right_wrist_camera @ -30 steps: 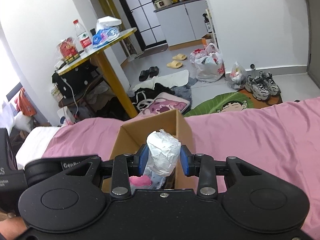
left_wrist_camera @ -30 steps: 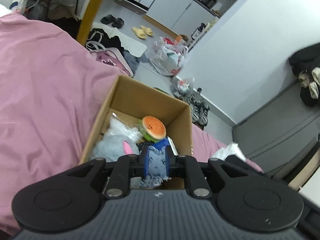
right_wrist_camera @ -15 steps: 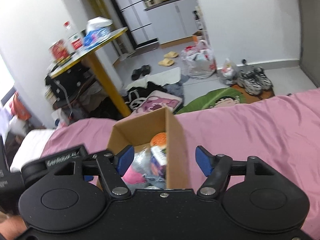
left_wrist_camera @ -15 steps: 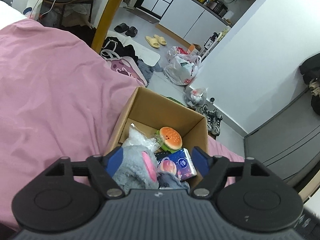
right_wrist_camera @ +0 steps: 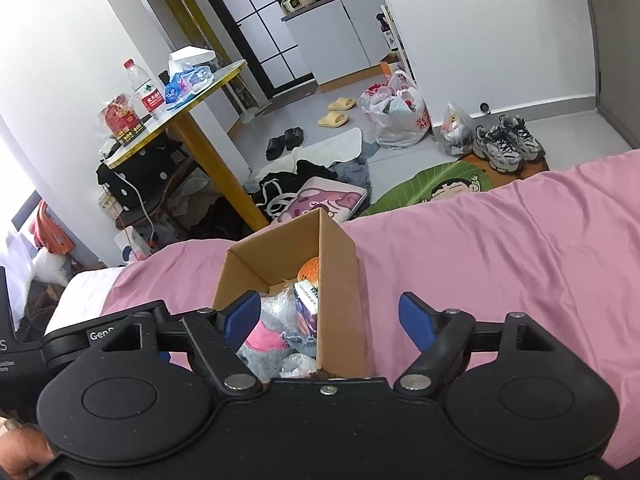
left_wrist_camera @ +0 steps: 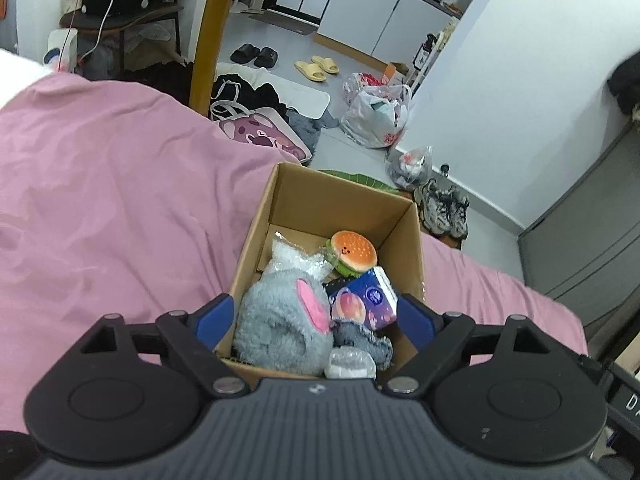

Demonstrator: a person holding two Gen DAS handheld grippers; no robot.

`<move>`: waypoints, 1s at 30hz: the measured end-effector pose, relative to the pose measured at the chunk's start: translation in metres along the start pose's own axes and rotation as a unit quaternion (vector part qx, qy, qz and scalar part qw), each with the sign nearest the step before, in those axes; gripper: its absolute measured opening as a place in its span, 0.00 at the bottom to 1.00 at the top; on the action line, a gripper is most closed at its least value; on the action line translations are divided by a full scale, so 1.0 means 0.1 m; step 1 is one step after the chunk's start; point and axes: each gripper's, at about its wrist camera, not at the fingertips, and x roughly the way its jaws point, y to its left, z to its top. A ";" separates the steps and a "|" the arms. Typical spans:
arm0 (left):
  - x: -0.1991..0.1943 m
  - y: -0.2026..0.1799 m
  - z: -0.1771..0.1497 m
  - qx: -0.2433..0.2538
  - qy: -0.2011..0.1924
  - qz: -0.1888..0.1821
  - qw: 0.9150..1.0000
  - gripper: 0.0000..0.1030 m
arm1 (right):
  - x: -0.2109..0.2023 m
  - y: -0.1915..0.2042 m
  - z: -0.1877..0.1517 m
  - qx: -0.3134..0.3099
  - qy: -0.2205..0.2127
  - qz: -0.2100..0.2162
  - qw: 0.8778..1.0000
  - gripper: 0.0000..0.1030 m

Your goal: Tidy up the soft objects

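An open cardboard box (left_wrist_camera: pixel 344 204) stands on the pink bed cover (left_wrist_camera: pixel 100 208). Inside lie a grey plush with a pink ear (left_wrist_camera: pixel 280 320), a burger toy (left_wrist_camera: pixel 354 252), a blue tissue pack (left_wrist_camera: pixel 370 300), a scrap of denim cloth (left_wrist_camera: pixel 362 342), a white crumpled wad (left_wrist_camera: pixel 350 364) and clear wrapping (left_wrist_camera: pixel 292 260). My left gripper (left_wrist_camera: pixel 316 318) is open and empty just above the box's near end. My right gripper (right_wrist_camera: pixel 330 318) is open and empty over the box (right_wrist_camera: pixel 340 280), whose right wall stands between the fingers.
The bed cover (right_wrist_camera: pixel 500 248) spreads to both sides of the box. Beyond the bed's edge are a yellow-legged table (right_wrist_camera: pixel 188 92) with a bottle, bags, slippers (left_wrist_camera: pixel 316 68), sneakers (right_wrist_camera: pixel 506 144) and a green mat on the floor.
Both grippers opened. The left let go of the denim cloth and the right let go of the white wad, and both now lie in the box. Both grippers have drawn back slightly.
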 end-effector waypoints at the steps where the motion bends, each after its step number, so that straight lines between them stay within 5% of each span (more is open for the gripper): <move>1: -0.02 -0.02 0.01 0.005 0.001 0.003 1.000 0.87 | -0.02 -0.01 0.01 0.000 0.001 0.003 1.000 0.75; 13: -0.38 -0.42 -0.08 0.064 -0.001 0.032 0.997 0.93 | -0.38 -0.12 0.18 -0.029 -0.008 0.037 0.999 1.00; 30: -0.98 -0.78 -0.27 0.101 -0.045 0.030 0.993 1.00 | -1.02 -0.29 0.28 -0.060 -0.019 0.032 0.997 1.00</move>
